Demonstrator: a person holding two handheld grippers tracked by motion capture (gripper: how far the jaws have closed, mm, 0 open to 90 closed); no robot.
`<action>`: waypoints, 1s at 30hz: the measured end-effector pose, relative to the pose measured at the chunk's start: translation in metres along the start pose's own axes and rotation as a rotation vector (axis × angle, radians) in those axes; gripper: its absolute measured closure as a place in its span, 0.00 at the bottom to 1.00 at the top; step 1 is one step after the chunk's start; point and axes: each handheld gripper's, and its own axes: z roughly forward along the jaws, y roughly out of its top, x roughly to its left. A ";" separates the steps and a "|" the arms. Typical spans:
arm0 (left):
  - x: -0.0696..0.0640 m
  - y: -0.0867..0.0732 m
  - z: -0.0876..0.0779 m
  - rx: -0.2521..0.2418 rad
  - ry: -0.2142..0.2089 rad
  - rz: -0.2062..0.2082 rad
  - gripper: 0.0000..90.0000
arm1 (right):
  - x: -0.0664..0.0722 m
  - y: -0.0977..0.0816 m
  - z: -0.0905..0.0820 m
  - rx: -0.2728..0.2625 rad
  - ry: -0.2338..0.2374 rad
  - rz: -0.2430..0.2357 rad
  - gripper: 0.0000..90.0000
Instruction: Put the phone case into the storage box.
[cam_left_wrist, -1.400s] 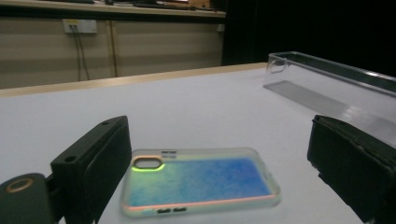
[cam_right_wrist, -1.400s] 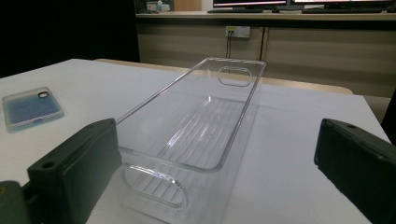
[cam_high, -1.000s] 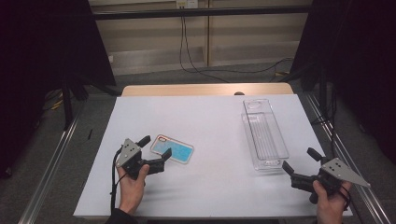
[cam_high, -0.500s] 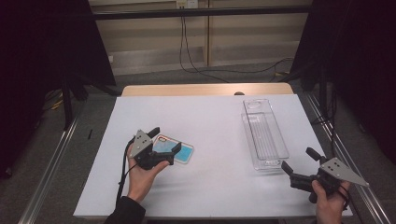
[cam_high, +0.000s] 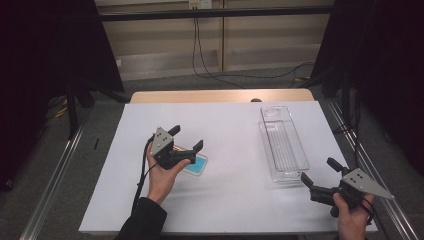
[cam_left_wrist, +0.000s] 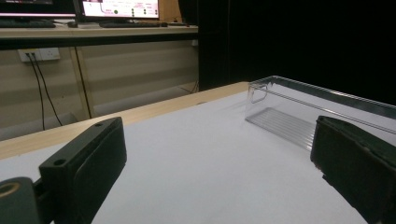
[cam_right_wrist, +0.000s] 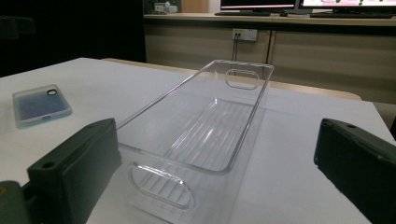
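Observation:
A pale blue phone case (cam_high: 197, 164) lies flat on the white table, left of centre. My left gripper (cam_high: 186, 138) is held open just above the case's left end, and the hand hides that end. Its own view looks across the table between wide-spread jaws at a clear plastic bin (cam_left_wrist: 285, 123). The bin (cam_high: 284, 150) stands empty at the right, lengthwise away from me. My right gripper (cam_high: 319, 171) rests open near the bin's front end, with nothing between its jaws. In its view the bin (cam_right_wrist: 210, 126) lies straight ahead and the phone case (cam_right_wrist: 39, 105) is far left.
The white table top (cam_high: 230, 200) runs to a wooden strip (cam_high: 210, 96) at the back. Metal rails (cam_high: 55, 165) flank both sides. Cables (cam_high: 200, 55) hang on the wall behind. Dark curtains close off left and right.
My left gripper has lifted and moved right and away from me, from beside the phone case to over its left end, turning toward the bin. The right gripper has stayed put.

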 end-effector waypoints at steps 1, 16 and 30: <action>0.001 -0.001 0.002 0.000 0.004 0.001 0.05 | 0.000 0.000 0.000 -0.002 0.002 0.000 0.00; 0.011 0.006 0.022 0.027 -0.004 0.028 0.14 | 0.000 0.000 0.001 0.006 0.005 -0.007 0.00; 0.014 0.006 0.018 0.096 -0.044 0.029 0.56 | 0.002 0.000 0.001 0.006 0.020 -0.016 0.00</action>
